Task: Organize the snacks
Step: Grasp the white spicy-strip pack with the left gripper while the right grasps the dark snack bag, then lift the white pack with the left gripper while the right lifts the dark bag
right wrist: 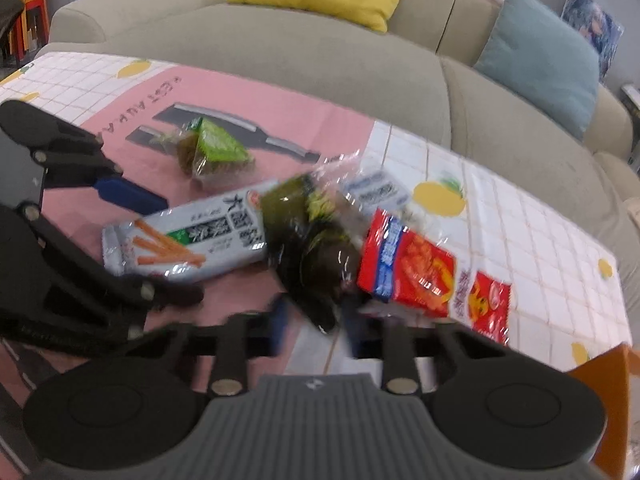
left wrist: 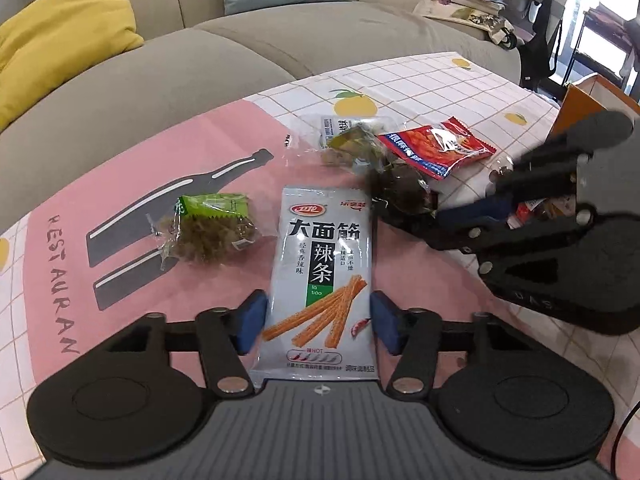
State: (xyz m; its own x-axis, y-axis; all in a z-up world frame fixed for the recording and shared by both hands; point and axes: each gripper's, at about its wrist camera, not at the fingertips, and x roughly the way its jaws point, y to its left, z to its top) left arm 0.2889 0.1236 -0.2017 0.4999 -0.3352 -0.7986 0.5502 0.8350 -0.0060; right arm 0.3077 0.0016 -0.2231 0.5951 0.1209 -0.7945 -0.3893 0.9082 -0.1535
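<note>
Snacks spread over a counter [left wrist: 420, 76] under a checked cloth with lemons, pink placemat [left wrist: 208, 148] on top. Grey latiao packet [left wrist: 320, 280] flat on the placemat, long axis running straight away from the left wrist camera, printed top toward the sofa [left wrist: 240, 52], bottom seal nearest the lens. Left claw [left wrist: 318, 322] astride that packet's lower half, blue pads [left wrist: 252, 320] at either long edge, seemingly touching but not visibly squeezing, so a firm grip cannot be told. Left of the grey packet, near but apart: small green-labelled clear pack [left wrist: 208, 228] of dark greens, lying crosswise. Beyond the grey packet's top right corner: dark clear-wrapped snack [right wrist: 316, 256], and past it a red packet [left wrist: 436, 146] lying aslant, partly over a clear pack with a white label [left wrist: 340, 130]. Right claw [right wrist: 312, 324] at the near end of the dark snack, blue pads blurred, drawn close with the wrapper's tip between them, taken as clamped on it. Dark snack's long axis slanting away from the right wrist camera, far end overlapping the grey packet's top. Orange box edge [left wrist: 580, 100] at the counter's corner, well right of the grey packet; contents not visible.
</note>
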